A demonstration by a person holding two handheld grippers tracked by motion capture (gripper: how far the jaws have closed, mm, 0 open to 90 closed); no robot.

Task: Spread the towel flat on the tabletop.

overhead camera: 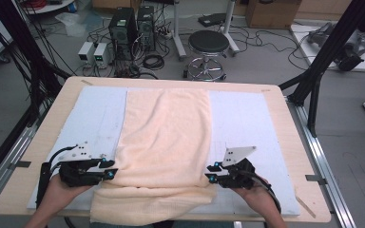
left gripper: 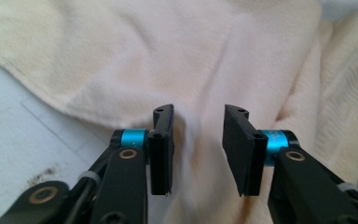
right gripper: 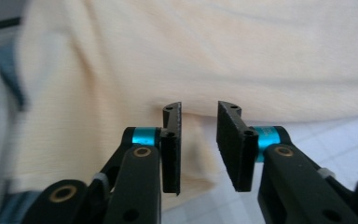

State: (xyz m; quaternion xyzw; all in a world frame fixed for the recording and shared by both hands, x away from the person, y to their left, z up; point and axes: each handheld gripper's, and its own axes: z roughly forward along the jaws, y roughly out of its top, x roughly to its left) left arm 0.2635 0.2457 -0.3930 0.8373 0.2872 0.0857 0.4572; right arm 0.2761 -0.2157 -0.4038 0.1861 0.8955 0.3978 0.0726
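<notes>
Two grippers sit at the near end of a cream towel (overhead camera: pixel 164 142) that runs lengthwise down the middle of a pale mat (overhead camera: pixel 247 123) on the wooden table (overhead camera: pixel 290 118). The towel's far part lies flat and smooth. Its near end is rumpled, with a fold across it, and it spills a little over the table's near edge.

On the person's left, the left gripper (overhead camera: pixel 110 168) lies low, pointing inward at the towel's left border. From the left gripper view its jaws (left gripper: pixel 198 149) stand apart with a clear gap, and the towel cloth shows through that gap without being pinched; the pads are not pressing on anything. The mat shows off to the left in that view, marked with a few dark smudges.

On the other side, the right gripper (overhead camera: pixel 211 172) points inward at the towel's right border, just at the folded edge. In the right gripper view its jaws (right gripper: pixel 198 147) are also parted, somewhat narrower, with the towel's edge lying beyond and below them, not clamped.

Both hands (overhead camera: pixel 62 194) rest on the table behind their tools, cables trailing back.

Beyond the table stand a stool (overhead camera: pixel 208 47) and two computer towers (overhead camera: pixel 133 26) on the floor.
</notes>
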